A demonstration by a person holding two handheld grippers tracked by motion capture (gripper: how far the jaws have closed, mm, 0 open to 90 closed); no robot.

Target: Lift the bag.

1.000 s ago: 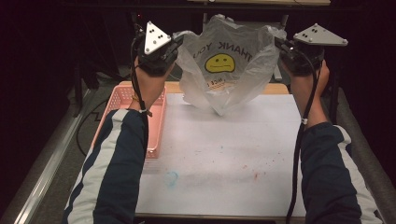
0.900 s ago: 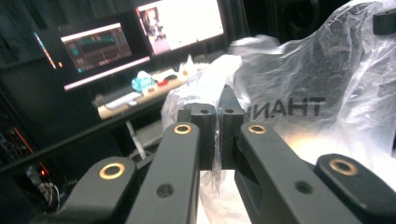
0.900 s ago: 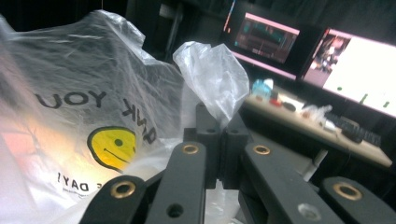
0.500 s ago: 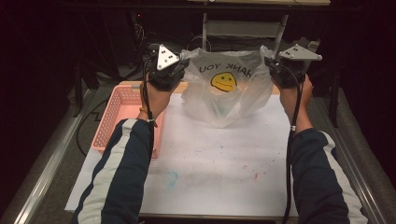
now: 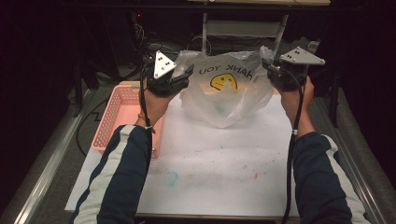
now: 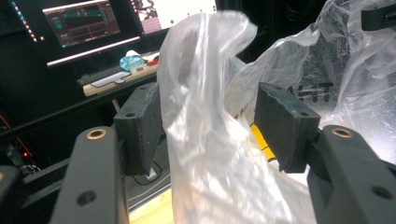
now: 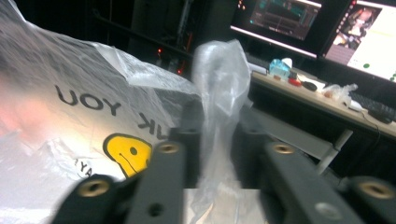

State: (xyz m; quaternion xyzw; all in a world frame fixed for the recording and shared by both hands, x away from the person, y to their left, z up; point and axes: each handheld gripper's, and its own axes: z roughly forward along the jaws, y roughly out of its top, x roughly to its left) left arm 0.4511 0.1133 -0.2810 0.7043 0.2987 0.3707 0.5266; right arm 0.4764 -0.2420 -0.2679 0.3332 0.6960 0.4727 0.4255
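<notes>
The plastic bag with the yellow smiley now sits with its bottom on the counter, between the two tools. One second ago it was hanging higher, above the white surface; both hands have come down since then and the bag has settled.

The left tool has just been opening its jaws. In the left gripper view its pads stand wide apart, and the left handle of the bag rises loose between them, touching the left pad lightly or not at all; it is not pressed any more.

The right tool has also started to open, but less. In the right gripper view the right handle stands between jaws that are narrow, and I cannot tell if the pads grip it or only touch it.

I judge that the bag is being put down and released. The pink basket is just left of the left tool, on the counter. The soft bag may sag once both handles are free.
</notes>
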